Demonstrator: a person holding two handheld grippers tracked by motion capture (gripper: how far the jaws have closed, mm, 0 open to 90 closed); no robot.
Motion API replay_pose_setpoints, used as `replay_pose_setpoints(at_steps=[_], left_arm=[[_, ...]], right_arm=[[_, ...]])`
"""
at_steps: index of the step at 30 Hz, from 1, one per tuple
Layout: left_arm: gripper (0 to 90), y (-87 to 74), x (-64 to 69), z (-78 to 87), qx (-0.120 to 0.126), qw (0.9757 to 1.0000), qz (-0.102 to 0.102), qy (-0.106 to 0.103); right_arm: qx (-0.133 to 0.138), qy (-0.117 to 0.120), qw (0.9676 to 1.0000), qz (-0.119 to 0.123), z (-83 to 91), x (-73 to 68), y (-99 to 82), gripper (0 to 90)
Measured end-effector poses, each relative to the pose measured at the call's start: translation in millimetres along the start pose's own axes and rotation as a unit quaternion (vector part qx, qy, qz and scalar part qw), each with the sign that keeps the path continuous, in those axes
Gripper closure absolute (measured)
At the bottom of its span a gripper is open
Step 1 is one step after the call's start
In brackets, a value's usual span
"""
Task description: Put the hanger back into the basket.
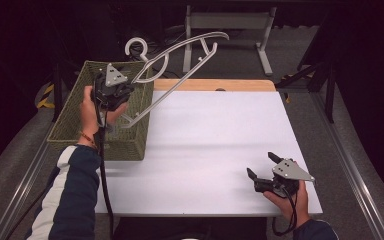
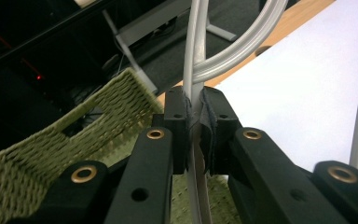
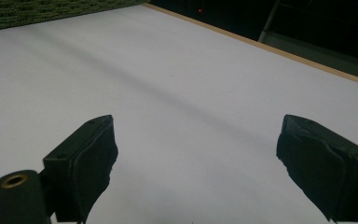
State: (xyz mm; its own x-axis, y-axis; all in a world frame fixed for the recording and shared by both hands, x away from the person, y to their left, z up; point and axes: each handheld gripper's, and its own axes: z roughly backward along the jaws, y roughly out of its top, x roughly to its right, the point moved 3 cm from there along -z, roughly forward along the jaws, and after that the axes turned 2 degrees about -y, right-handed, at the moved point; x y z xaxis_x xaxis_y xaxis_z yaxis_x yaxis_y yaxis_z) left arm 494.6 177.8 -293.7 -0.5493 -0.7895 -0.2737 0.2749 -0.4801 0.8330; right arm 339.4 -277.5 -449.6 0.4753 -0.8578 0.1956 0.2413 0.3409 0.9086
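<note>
A silvery clothes hanger (image 1: 180, 80) hangs tilted in the air, its hook up and left, above the right rim of a green woven basket (image 1: 75, 105). My left gripper (image 1: 121, 95) is shut on the hanger's lower end, over the basket. In the left gripper view the pads (image 2: 179, 119) pinch the thin grey hanger (image 2: 242, 49), with the basket (image 2: 51, 149) below. My right gripper (image 1: 261, 165) rests low over the white table (image 1: 210, 140) near its front right corner. Its jaws stand wide open with nothing between them; the right gripper view shows my right gripper (image 3: 205, 158) over bare table (image 3: 168, 84).
The basket stands at the table's left edge, partly off it. A strip of bare wood (image 1: 215, 85) runs along the table's far edge. Behind it stands a grey metal frame (image 1: 230, 22), and black stand legs (image 1: 325, 75) stand to the right on the carpet.
</note>
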Motion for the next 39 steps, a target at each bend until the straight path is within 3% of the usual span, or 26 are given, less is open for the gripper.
replay_pose_setpoints(at_steps=[12, 26, 30, 31, 32, 34, 36, 39], left_arm=[[82.0, -21.9, -28.6, -11.3, -0.024, 0.9990, 0.034, 0.015], [82.0, -59.0, -58.4, -13.1, -0.066, 0.9949, 0.067, 0.035], [82.0, -64.5, -66.1, -11.1, -0.055, 0.9938, 0.090, 0.035], [82.0, -64.5, -66.1, -11.1, -0.055, 0.9938, 0.090, 0.035], [82.0, -66.1, -66.8, -13.5, -0.076, 0.9936, 0.073, 0.043], [82.0, -67.1, -68.1, -15.7, -0.087, 0.9931, 0.065, 0.046], [82.0, -67.8, -69.4, -16.7, -0.089, 0.9930, 0.062, 0.047], [82.0, -70.2, -74.0, -18.2, -0.107, 0.9909, 0.055, 0.059]], right_arm=[[-0.003, 0.004, 1.0000, -0.001, -2.0, -1.9, -0.4, 11.9], [-0.009, 0.009, 0.9999, 0.003, -4.3, -4.8, -1.4, 11.9], [-0.010, 0.008, 0.9999, 0.002, -4.7, -4.9, -1.6, 12.0], [-0.010, 0.009, 0.9999, 0.001, -5.0, -4.9, -1.9, 12.0], [-0.011, 0.009, 0.9999, 0.001, -5.4, -4.9, -2.1, 12.0], [-0.012, 0.009, 0.9999, 0.001, -5.9, -5.1, -2.5, 12.0], [-0.014, 0.009, 0.9999, 0.002, -6.5, -5.6, -2.8, 12.0], [-0.015, 0.010, 0.9998, 0.003, -6.6, -6.4, -2.6, 12.0]])
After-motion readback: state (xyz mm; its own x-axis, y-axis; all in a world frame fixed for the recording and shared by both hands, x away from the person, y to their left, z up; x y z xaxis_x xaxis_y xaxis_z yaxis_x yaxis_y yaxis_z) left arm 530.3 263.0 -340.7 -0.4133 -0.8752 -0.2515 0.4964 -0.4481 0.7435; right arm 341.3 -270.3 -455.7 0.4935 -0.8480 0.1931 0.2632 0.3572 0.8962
